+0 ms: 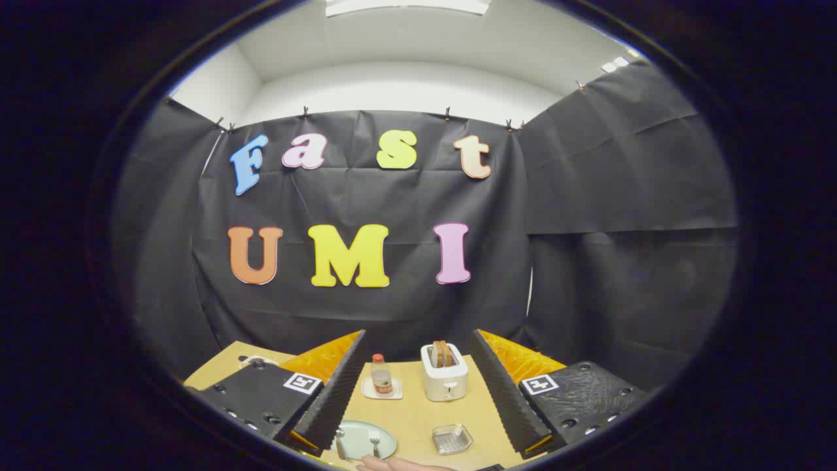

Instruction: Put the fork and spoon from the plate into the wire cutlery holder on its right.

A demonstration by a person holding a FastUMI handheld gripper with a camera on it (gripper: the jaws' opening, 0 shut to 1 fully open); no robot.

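The hand-held gripper (418, 386) has two ridged, wedge-shaped fingers on dark screw-dotted mounts, each bearing a square black-and-white marker.

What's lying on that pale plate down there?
A fork and a spoon lie on the plate, between the open gripper fingers; one finger covers the plate's near edge.

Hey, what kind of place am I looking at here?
Likely a staged recording booth, not a kitchen: black cloth wall, a tabletop with a toaster, plate and wire cutlery holder. The tool is open.
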